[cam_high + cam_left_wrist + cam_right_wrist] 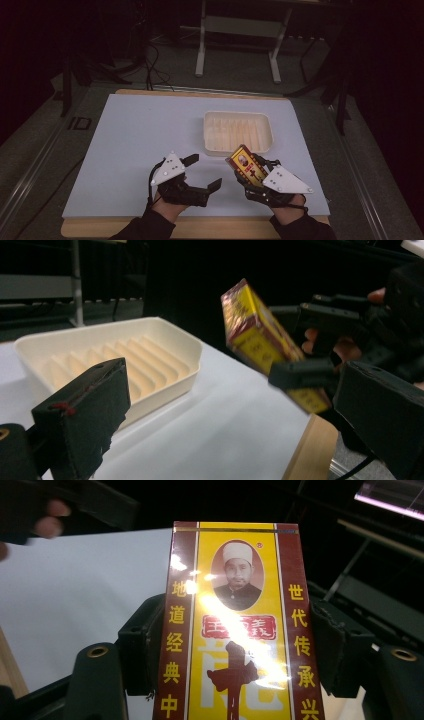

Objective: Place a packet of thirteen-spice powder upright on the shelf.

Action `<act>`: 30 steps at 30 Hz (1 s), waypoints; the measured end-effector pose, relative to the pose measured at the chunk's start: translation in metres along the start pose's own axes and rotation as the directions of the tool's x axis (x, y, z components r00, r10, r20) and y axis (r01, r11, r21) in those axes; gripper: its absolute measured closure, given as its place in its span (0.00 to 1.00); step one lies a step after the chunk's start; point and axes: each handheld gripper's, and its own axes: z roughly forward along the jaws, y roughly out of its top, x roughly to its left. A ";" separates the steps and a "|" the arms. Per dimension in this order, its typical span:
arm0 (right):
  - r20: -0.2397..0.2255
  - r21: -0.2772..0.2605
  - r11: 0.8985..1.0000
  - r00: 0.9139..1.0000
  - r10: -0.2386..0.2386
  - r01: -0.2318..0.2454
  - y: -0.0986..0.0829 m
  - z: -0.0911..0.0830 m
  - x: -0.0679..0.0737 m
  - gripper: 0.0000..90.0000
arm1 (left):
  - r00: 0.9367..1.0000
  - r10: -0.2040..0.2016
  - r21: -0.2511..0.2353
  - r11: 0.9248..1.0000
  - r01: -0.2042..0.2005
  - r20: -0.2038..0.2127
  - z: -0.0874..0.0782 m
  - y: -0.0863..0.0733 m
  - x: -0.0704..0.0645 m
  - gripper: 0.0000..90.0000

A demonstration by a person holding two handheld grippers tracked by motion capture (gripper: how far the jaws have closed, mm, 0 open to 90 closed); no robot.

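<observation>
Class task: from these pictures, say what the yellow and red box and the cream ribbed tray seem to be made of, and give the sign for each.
Yellow and red rectangular box: likely glossy printed card, perhaps film-wrapped; bright glare streaks its sharp-edged face. Cream ribbed tray: probably moulded matte plastic; rounded corners, even ridges, uniform colour, no shine.

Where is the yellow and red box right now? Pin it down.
In the high view the yellow and red box is clamped in the right gripper, lifted above the table just in front of the cream tray, right of the open left gripper.
</observation>
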 end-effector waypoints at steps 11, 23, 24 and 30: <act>0.005 -0.052 0.998 0.999 -0.046 0.046 0.003 0.005 0.015 0.36 | 0.998 -0.056 0.004 0.998 0.056 0.031 0.024 0.008 -0.006 0.08; -0.011 -0.069 0.996 0.999 -0.051 0.050 0.003 0.006 0.020 0.36 | 0.985 -0.152 -0.016 0.988 0.154 0.080 0.035 0.004 -0.003 0.40; -0.011 -0.073 0.996 0.999 -0.050 0.049 0.003 0.006 0.021 0.36 | 0.985 -0.152 -0.018 0.988 0.154 0.085 0.035 0.003 -0.003 0.40; -0.020 -0.087 0.994 0.998 -0.064 0.062 0.001 0.005 0.023 0.36 | 0.983 -0.153 -0.036 0.987 0.157 0.099 0.035 0.002 -0.006 0.63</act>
